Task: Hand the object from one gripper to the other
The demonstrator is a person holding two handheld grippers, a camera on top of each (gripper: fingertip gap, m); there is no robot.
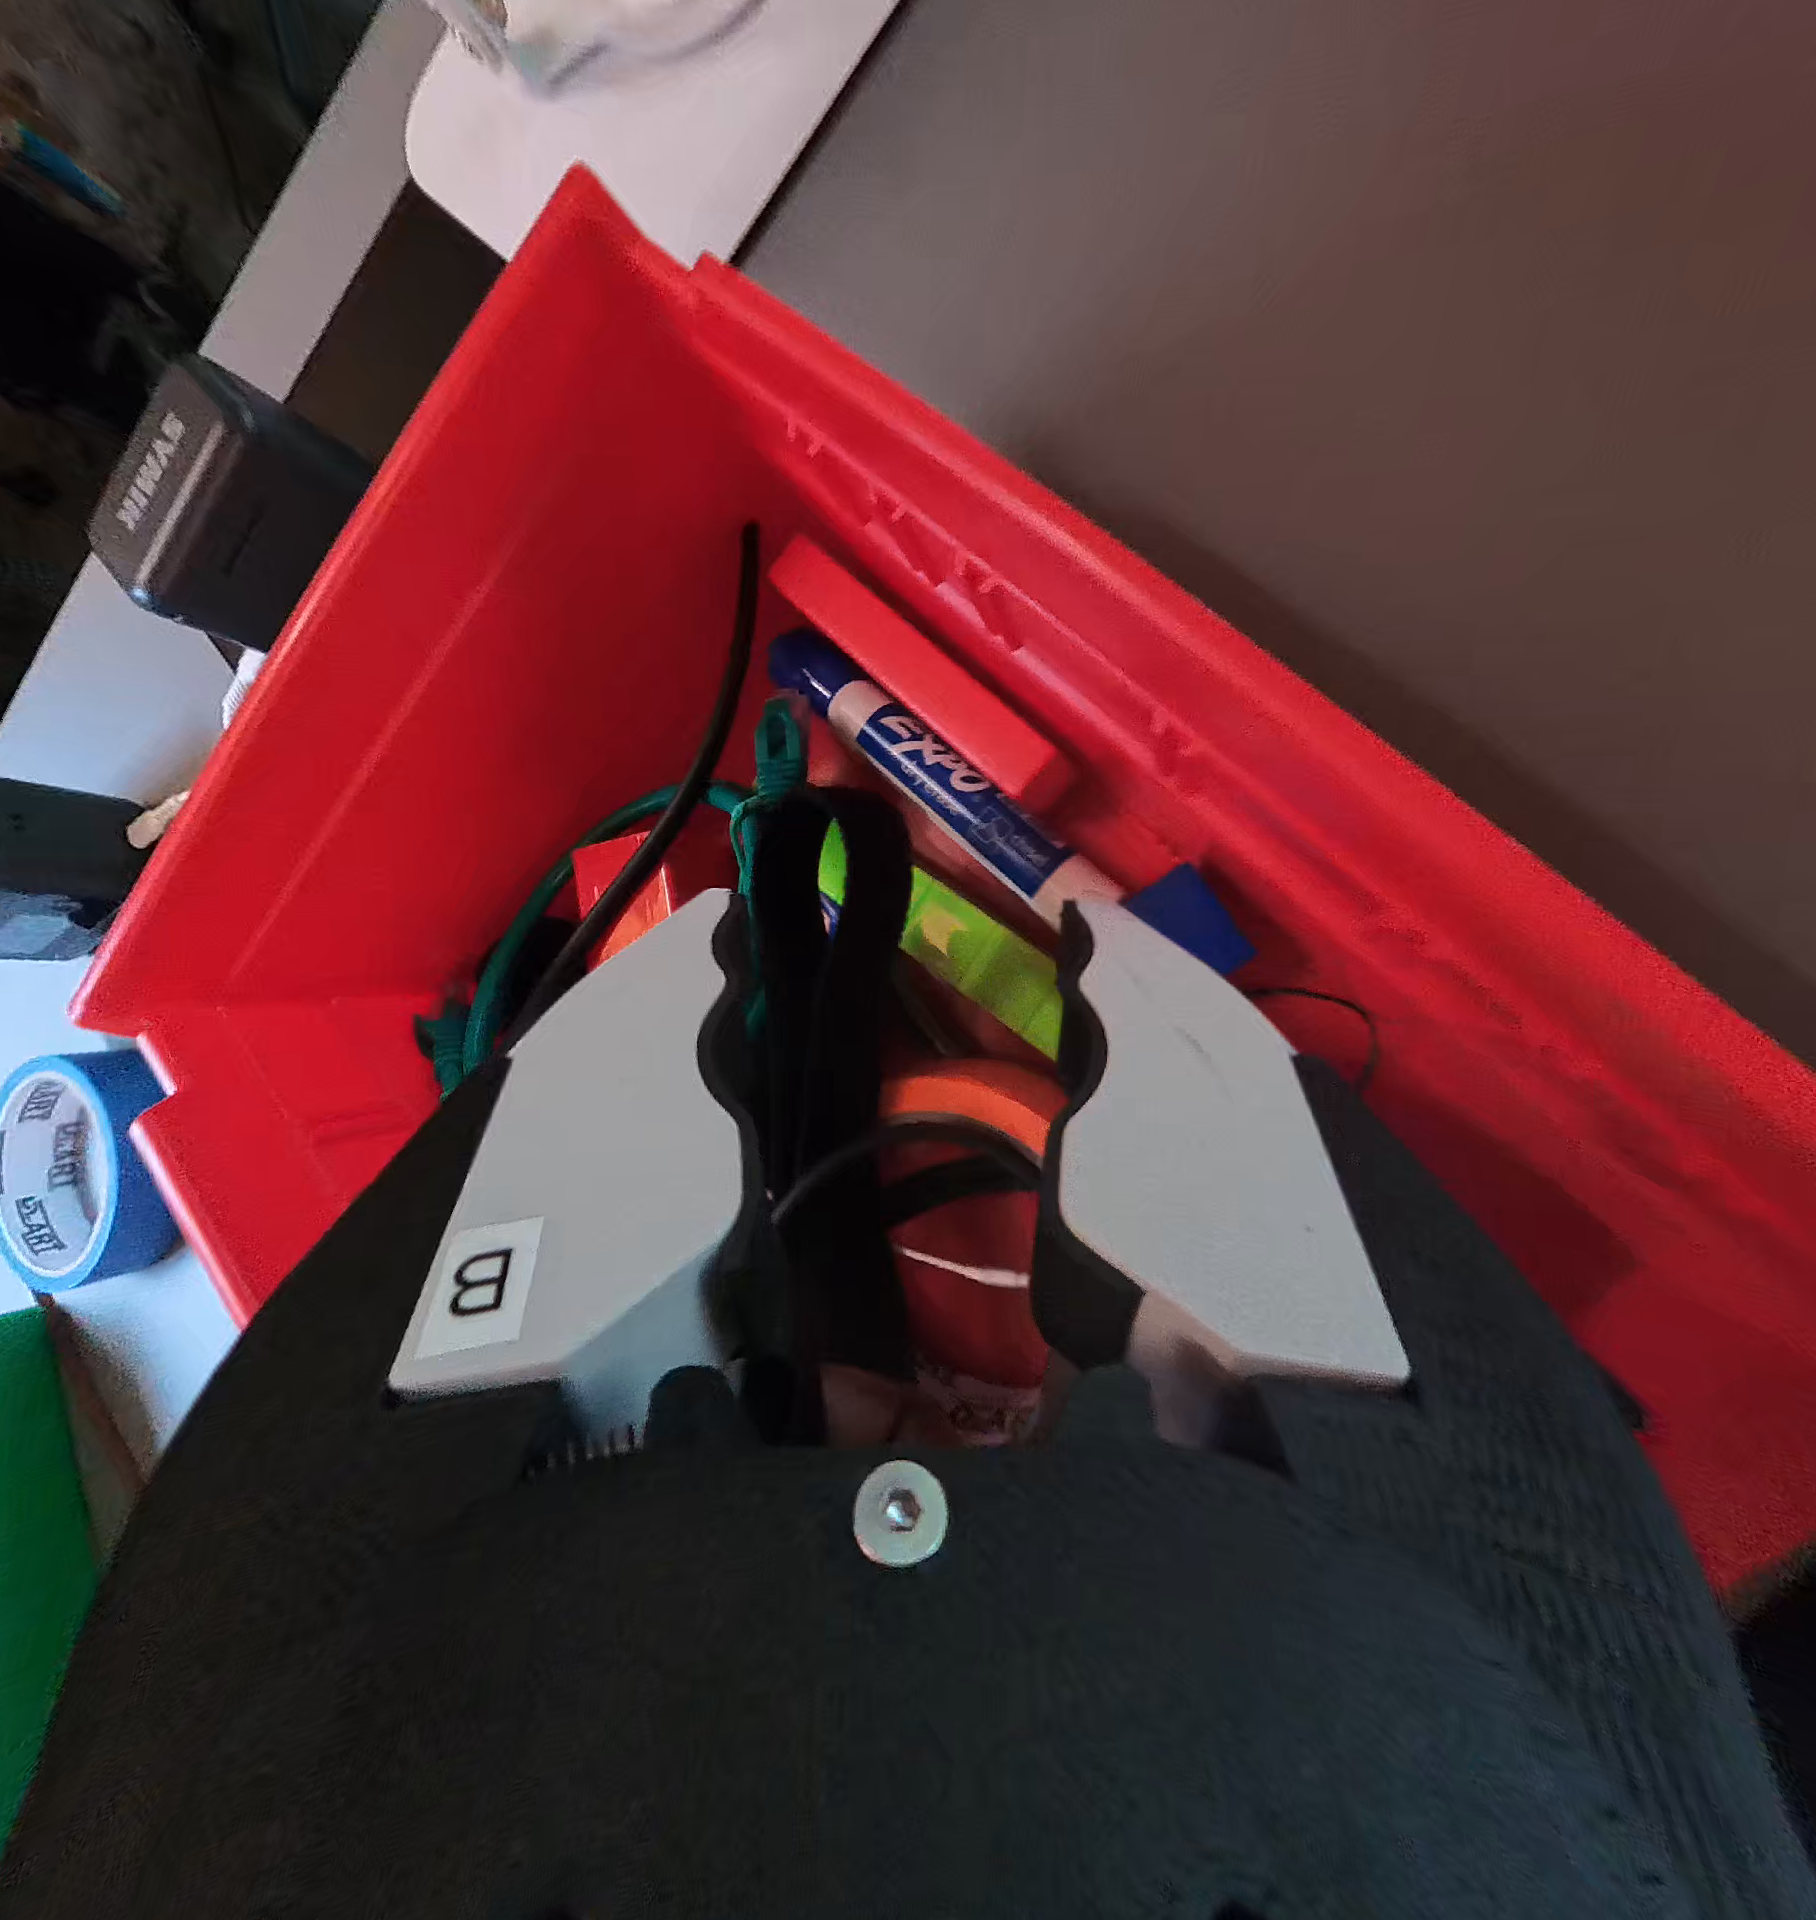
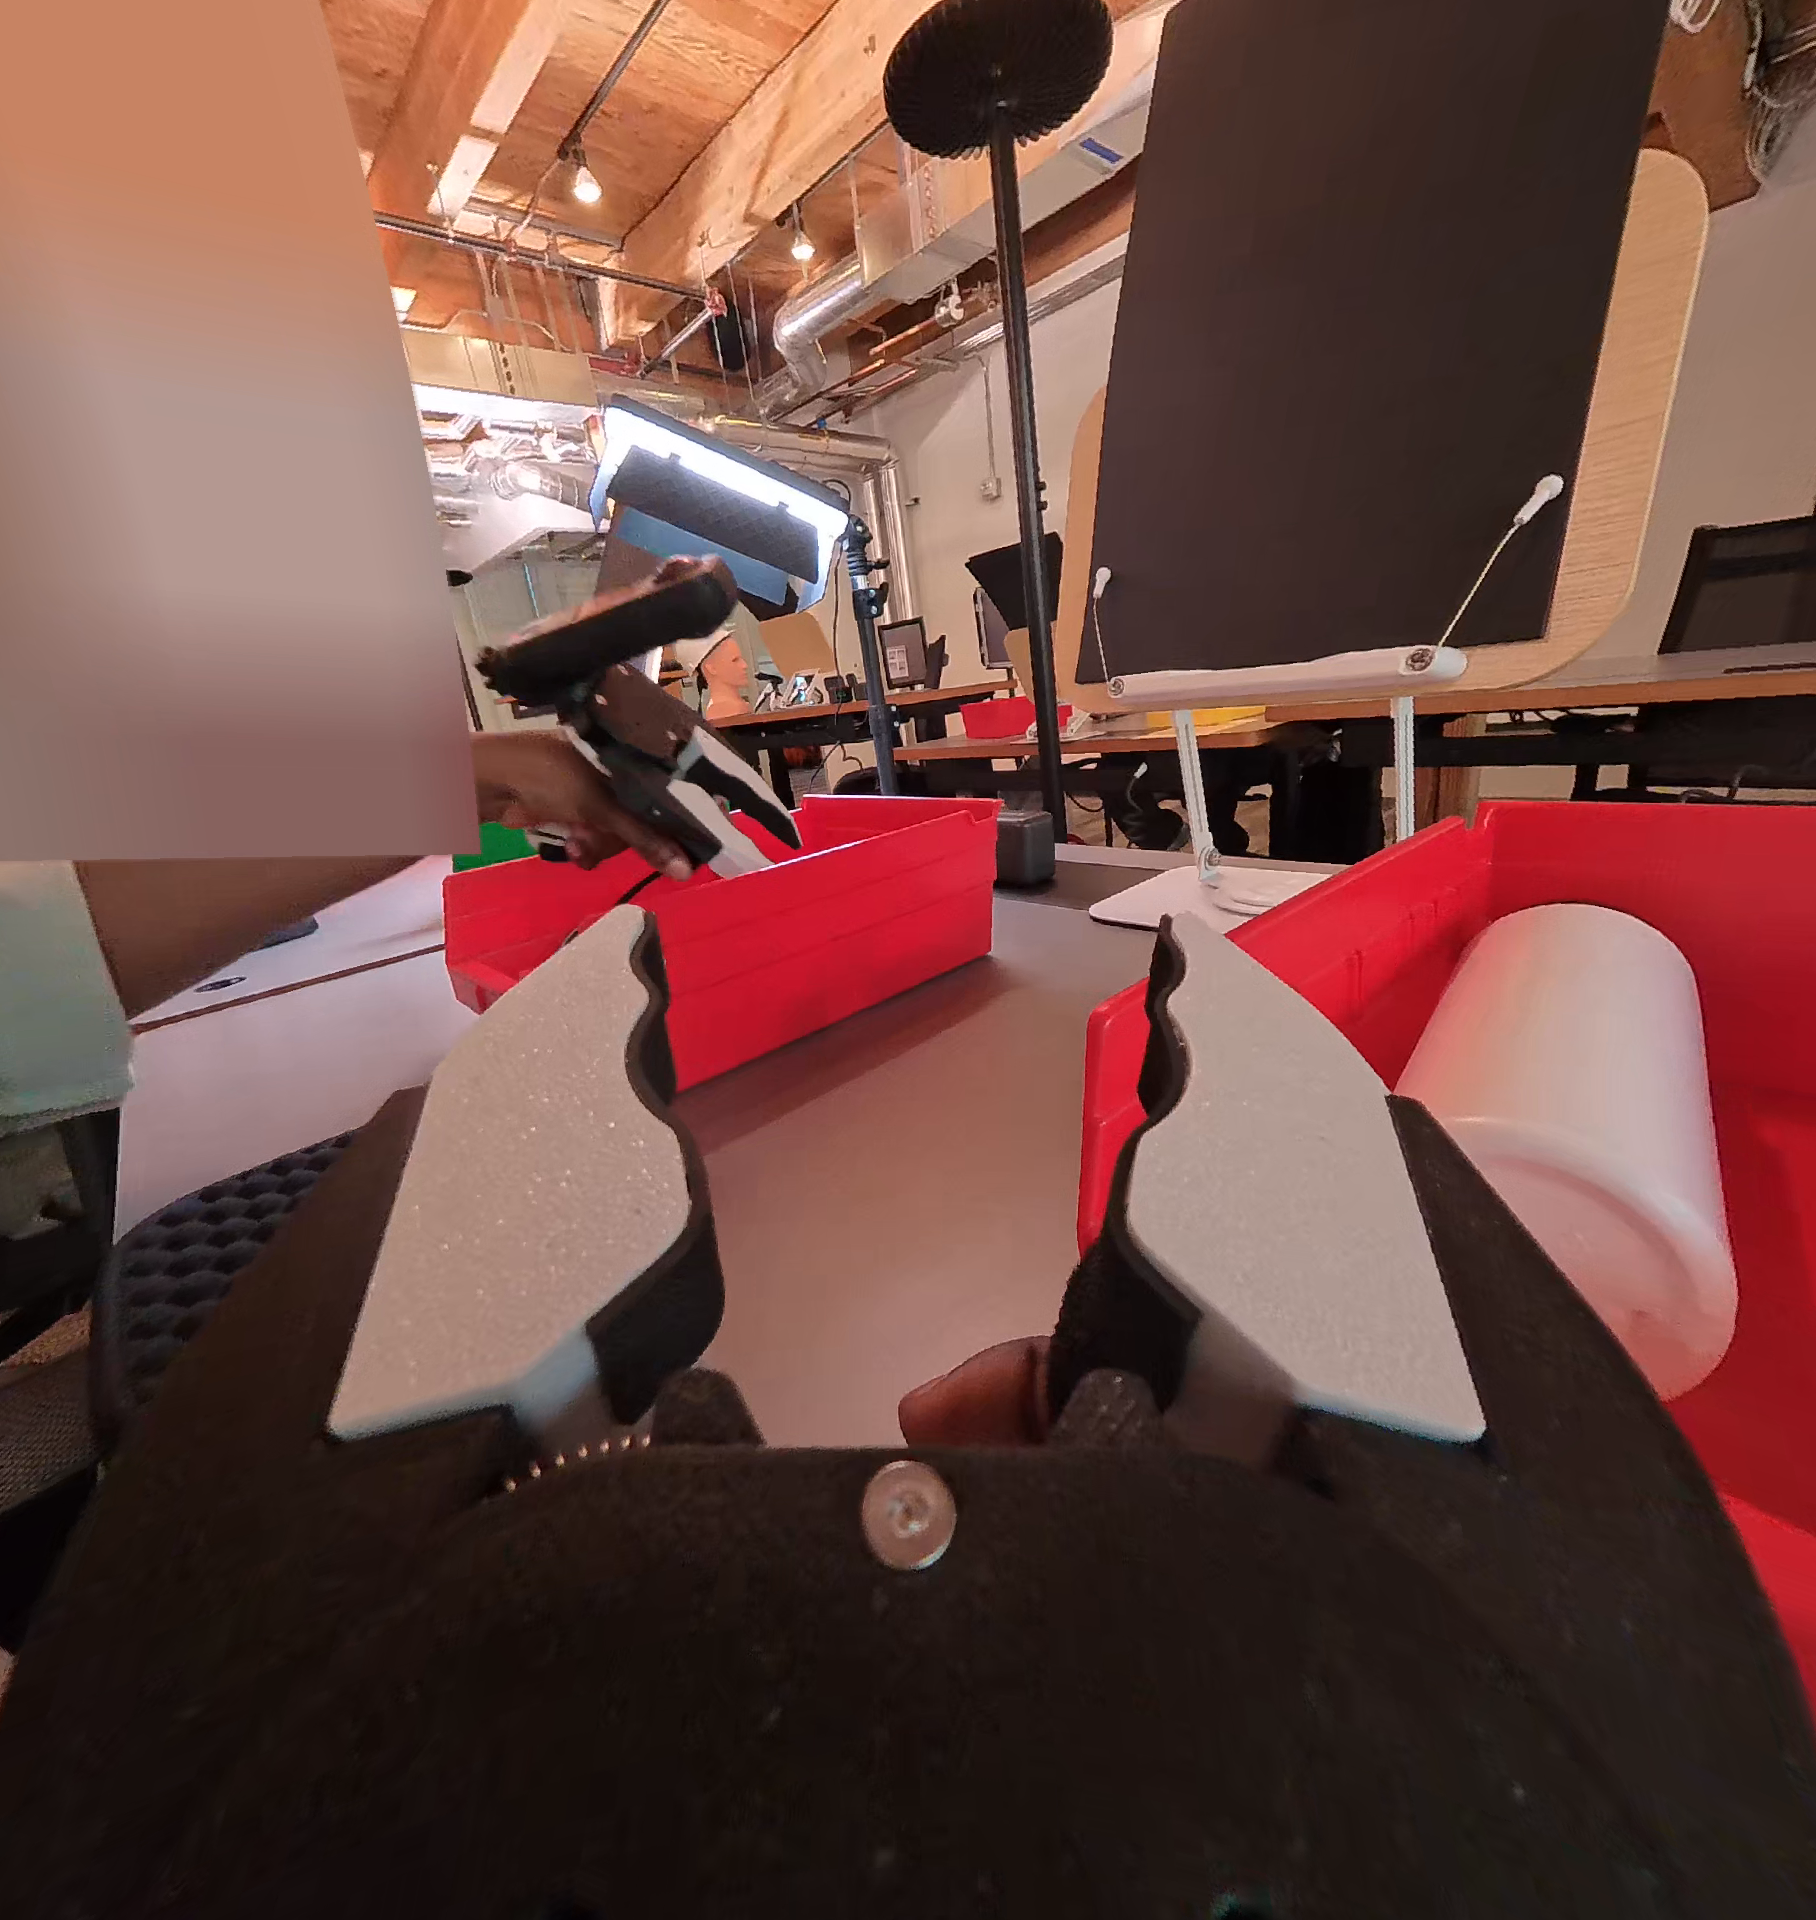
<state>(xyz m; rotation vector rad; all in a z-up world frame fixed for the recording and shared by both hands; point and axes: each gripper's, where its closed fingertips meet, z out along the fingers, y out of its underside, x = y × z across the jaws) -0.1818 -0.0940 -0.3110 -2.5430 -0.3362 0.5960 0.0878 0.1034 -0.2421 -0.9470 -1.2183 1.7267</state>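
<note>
In the left wrist view my left gripper (image 1: 899, 935) is open and points down into a red bin (image 1: 530, 644). A black strap bundle (image 1: 831, 1039) with a green cable (image 1: 779, 748) stands between its jaws, close to the left finger. Around it lie a blue marker (image 1: 945, 779), an orange tape roll (image 1: 961, 1107), a neon green item (image 1: 977, 961) and a red block (image 1: 914, 665). My right gripper (image 2: 904, 925) is open and empty, low over the dark table (image 2: 883, 1143). The right wrist view shows the left gripper (image 2: 769, 842) dipping into that bin (image 2: 831, 935).
A second red bin (image 2: 1299, 997) holding a white roll (image 2: 1569, 1122) sits at my right gripper's right side. A black board on a white stand (image 2: 1330, 343) and a black pole (image 2: 1029, 520) stand behind. A blue tape roll (image 1: 62, 1174) and black boxes (image 1: 208, 499) lie beside the left bin. Tip to tip, the grippers are about 35 centimetres apart.
</note>
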